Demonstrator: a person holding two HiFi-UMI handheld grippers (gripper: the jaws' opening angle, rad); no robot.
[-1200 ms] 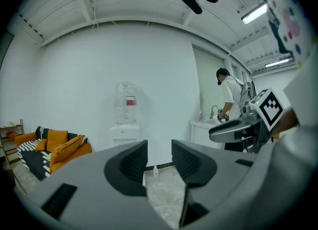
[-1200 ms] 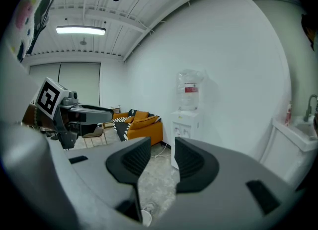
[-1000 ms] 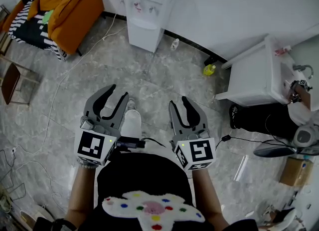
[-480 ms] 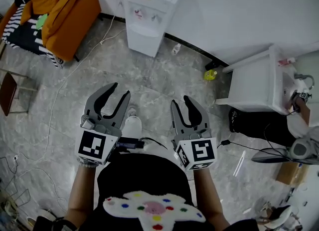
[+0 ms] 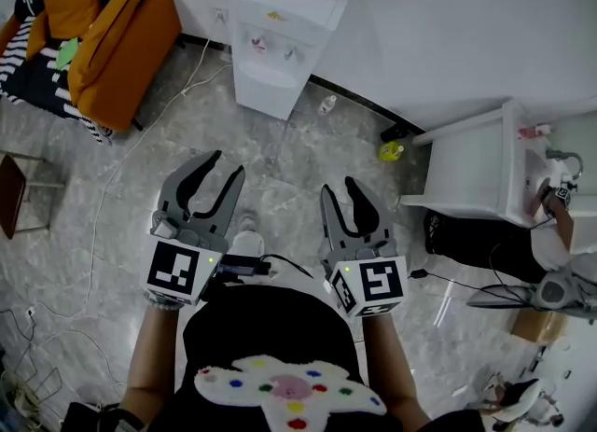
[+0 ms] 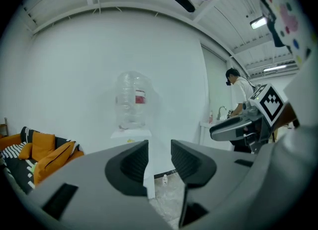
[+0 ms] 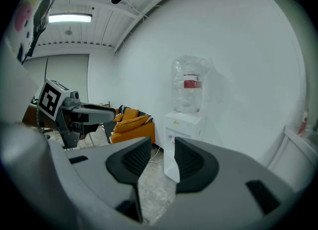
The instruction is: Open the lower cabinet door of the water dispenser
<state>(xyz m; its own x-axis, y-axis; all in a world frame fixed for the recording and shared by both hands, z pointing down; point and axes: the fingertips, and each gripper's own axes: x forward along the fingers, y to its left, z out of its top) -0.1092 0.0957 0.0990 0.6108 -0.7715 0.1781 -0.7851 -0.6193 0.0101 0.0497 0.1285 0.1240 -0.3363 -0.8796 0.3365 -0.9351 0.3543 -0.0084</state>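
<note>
The left gripper's point(image 5: 227, 165) jaws stand partly apart with a clear gap between the ribbed pads, and nothing is between them; through the gap only bare floor and wall show. The right gripper's point(image 5: 340, 187) jaws are also apart, a little narrower at the tips, and empty. Both grippers are held side by side in front of the person's body, well above the marble floor point(image 5: 280, 155), pointing toward the far wall.

The water dispenser point(image 5: 280, 43) stands against that white wall, well apart from both grippers, ahead of them and slightly to the left in the head view. A clear water bottle point(image 6: 131, 100) with a red label sits on top of it. Its lower cabinet door point(image 5: 258, 91) looks shut and untouched.

A small white bottle point(image 5: 327, 104) stands on the floor just right of the dispenser, and a yellow-green bottle point(image 5: 392, 151) lies farther right near a white counter point(image 5: 471, 164). An orange sofa point(image 5: 121, 34) with a black-and-white striped cover stands to the dispenser's left. A white cable point(image 5: 140, 136) trails across the floor. Another person point(image 6: 241, 92) stands at the counter.
</note>
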